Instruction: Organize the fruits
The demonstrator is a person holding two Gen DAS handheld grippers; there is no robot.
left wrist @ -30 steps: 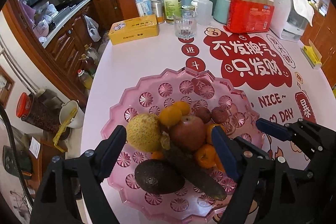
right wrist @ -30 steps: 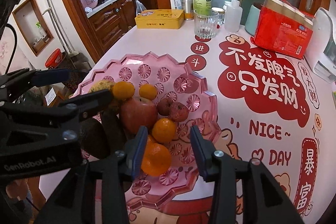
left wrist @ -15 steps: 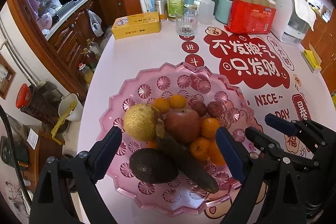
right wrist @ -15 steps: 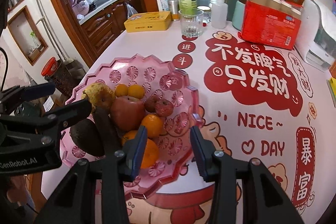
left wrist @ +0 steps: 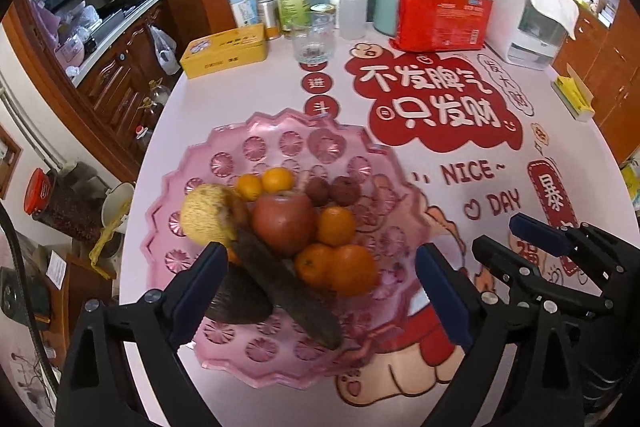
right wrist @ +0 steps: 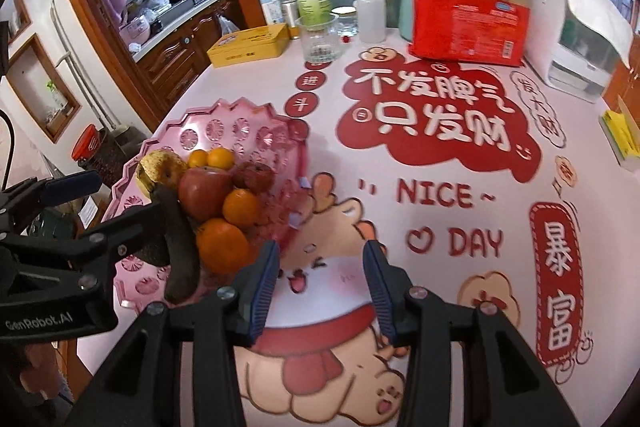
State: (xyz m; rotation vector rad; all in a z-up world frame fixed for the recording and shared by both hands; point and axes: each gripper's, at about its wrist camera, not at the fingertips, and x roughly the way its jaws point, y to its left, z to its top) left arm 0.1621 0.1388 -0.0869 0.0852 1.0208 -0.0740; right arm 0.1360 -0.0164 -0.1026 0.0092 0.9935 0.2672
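Both tools empty: left tool (left wrist: pixel 316 291) jaws wide and just been opening, framing fruit in pink tray (left wrist: pixel 280 143) at lower centre. Right tool (right wrist: pixel 320 283) part open over bare desk (right wrist: pixel 400 155), lower centre.

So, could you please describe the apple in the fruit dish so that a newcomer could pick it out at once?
Find the pink scalloped dish at the table's left edge. In the middle of its fruit pile sits the apple, between a rough yellow pear and small oranges. It is the only large, smooth, red fruit there.
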